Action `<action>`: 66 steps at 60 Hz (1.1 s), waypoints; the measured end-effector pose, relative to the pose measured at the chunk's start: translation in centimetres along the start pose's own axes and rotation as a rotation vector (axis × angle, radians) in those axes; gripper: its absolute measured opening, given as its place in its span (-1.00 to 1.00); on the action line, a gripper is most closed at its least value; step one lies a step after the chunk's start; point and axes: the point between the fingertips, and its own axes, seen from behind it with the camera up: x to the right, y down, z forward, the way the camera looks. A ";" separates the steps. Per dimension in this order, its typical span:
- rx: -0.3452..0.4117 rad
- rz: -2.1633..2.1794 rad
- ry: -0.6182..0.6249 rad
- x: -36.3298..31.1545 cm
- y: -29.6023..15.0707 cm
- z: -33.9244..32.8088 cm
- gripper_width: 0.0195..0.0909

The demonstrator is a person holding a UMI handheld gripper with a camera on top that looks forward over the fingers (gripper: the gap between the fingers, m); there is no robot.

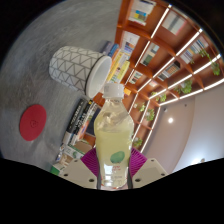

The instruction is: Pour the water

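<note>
Bottle [113, 135] with a white cap and pale yellow liquid sits clamped in my tool [113, 165], both pads pressing it. Beyond it a white cup [80, 70] and a red disc [33, 122] on the desk [30, 75], shelves [165, 60] farther off.

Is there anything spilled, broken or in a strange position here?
No spill or damage shows. The bottle of pale yellow liquid stands upright between the fingers, cap on. The view itself is tilted, so the shelves slant. The white patterned cup appears to lie on its side, but that may be only this tilt.
</note>
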 end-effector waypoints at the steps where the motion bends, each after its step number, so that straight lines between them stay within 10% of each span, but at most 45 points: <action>1: 0.002 -0.033 0.009 0.2 -0.2 0.1 -0.58; 27: 0.009 -0.111 0.046 1.0 -1.8 0.3 -0.57; 66: 0.130 1.941 -0.349 -3.8 -2.1 -4.3 -0.57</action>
